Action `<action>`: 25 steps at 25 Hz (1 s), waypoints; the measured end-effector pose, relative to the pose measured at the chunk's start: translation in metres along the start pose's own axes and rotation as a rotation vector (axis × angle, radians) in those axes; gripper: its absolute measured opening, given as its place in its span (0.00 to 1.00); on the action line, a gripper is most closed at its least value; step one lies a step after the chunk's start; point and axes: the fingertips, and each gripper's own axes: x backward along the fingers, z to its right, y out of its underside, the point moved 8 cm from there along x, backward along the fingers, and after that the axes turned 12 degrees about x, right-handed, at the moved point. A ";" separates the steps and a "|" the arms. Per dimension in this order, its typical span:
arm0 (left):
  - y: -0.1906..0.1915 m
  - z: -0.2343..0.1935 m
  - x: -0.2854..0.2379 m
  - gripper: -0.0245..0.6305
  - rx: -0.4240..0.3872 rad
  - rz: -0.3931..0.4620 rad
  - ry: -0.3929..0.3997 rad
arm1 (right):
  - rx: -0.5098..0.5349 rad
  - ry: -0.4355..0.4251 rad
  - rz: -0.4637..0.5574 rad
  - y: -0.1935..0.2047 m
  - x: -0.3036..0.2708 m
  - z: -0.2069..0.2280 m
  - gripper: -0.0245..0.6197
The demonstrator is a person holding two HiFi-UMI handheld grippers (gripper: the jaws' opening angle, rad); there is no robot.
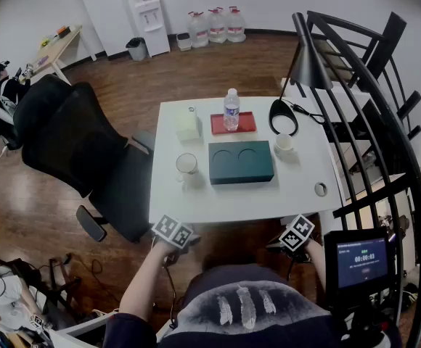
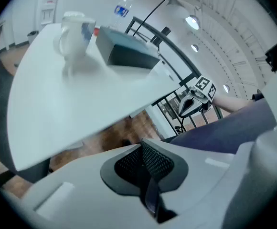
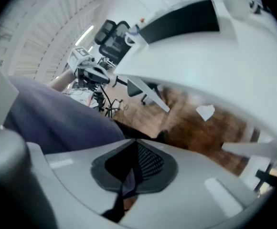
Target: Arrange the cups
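Note:
On the white table (image 1: 196,198) a clear glass cup (image 1: 186,164) stands left of a dark green holder (image 1: 241,162) with two round recesses. Right of the holder stands a small white cup (image 1: 284,143). My left gripper (image 1: 174,233) and right gripper (image 1: 296,235) hang below the table's near edge, close to my lap, apart from all the cups. In the left gripper view the jaws (image 2: 145,171) are shut with nothing between them; the glass cup (image 2: 71,32) and the holder (image 2: 129,51) lie far ahead. In the right gripper view my right gripper (image 3: 135,165) is shut and empty too.
A water bottle (image 1: 231,109) stands on a red tray (image 1: 243,125) behind the holder, beside a white box (image 1: 187,124) and a black lamp (image 1: 283,117). A small round disc (image 1: 320,189) lies at the table's right edge. A black office chair (image 1: 72,143) is left; black railings (image 1: 385,122) are right.

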 end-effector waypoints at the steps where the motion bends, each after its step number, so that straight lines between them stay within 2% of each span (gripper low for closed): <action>1: -0.015 0.007 0.010 0.04 -0.023 0.035 -0.001 | 0.052 0.027 0.029 -0.024 0.016 0.000 0.04; 4: -0.056 0.026 0.037 0.04 -0.098 0.121 -0.015 | 0.186 0.103 0.102 -0.088 0.059 0.001 0.04; 8: -0.109 0.053 0.066 0.04 -0.168 0.217 -0.050 | 0.301 0.212 0.140 -0.151 0.109 0.007 0.04; 12: -0.162 0.081 0.083 0.04 -0.211 0.315 -0.096 | 0.424 0.326 0.125 -0.193 0.149 0.020 0.04; 15: -0.184 0.096 0.084 0.04 -0.259 0.323 -0.144 | 0.502 0.394 0.094 -0.209 0.165 0.029 0.04; 18: -0.200 0.102 0.081 0.04 -0.304 0.334 -0.181 | 0.514 0.435 0.109 -0.218 0.176 0.044 0.04; 25: -0.229 0.080 0.078 0.04 -0.358 0.324 -0.095 | 0.463 0.561 0.097 -0.231 0.195 0.091 0.06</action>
